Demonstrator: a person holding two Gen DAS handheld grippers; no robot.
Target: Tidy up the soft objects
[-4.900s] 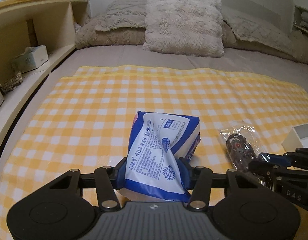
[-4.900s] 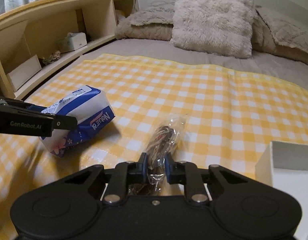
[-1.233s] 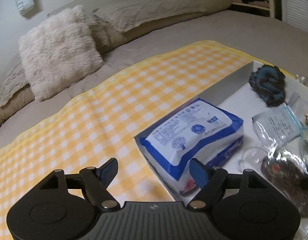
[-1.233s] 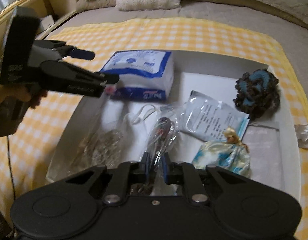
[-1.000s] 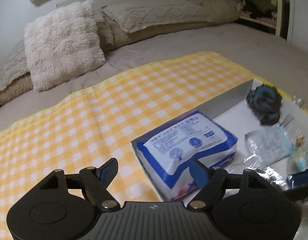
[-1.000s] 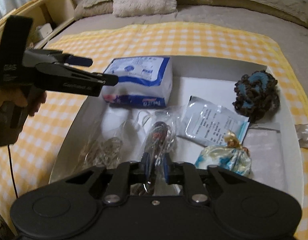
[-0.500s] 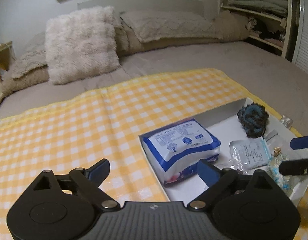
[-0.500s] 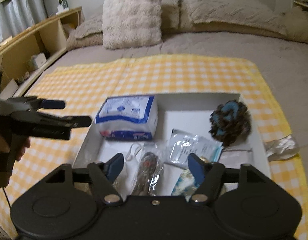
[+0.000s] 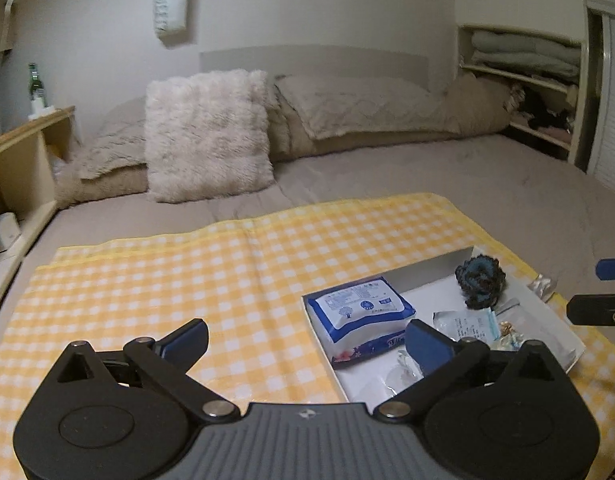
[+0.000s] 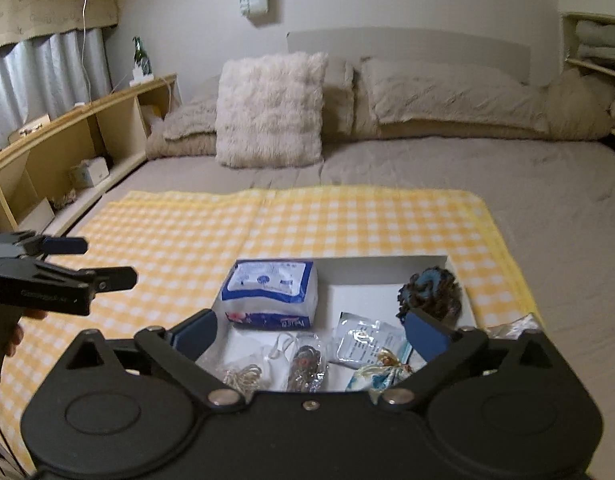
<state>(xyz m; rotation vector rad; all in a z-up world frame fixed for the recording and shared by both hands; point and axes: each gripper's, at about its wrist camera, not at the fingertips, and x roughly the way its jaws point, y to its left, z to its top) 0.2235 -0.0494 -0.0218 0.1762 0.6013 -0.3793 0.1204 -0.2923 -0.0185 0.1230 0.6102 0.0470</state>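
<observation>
A white box point(image 10: 387, 261) point(image 9: 427, 268) sits on the yellow checked cloth point(image 10: 227, 232) on the bed. In it lie a blue and white tissue pack point(image 10: 271, 292) point(image 9: 359, 312), a dark blue yarn ball point(image 10: 431, 292) point(image 9: 481, 282), a clear sachet point(image 10: 363, 340), a bagged dark item point(image 10: 305, 364) and a blue-white fabric piece point(image 10: 383, 372). My left gripper point(image 9: 307, 340) is open and empty, held above the cloth left of the box. My right gripper point(image 10: 313, 332) is open and empty, above the box's near edge.
A fluffy cushion point(image 10: 271, 112) and beige pillows point(image 10: 447, 96) lie at the head of the bed. A wooden shelf unit point(image 10: 67, 136) runs along the left side. A crumpled clear wrapper point(image 10: 515, 326) lies just right of the box.
Both grippers have let go of their items in the box, opened, and pulled back and up. The tissue pack and the bagged dark item now lie in the box.
</observation>
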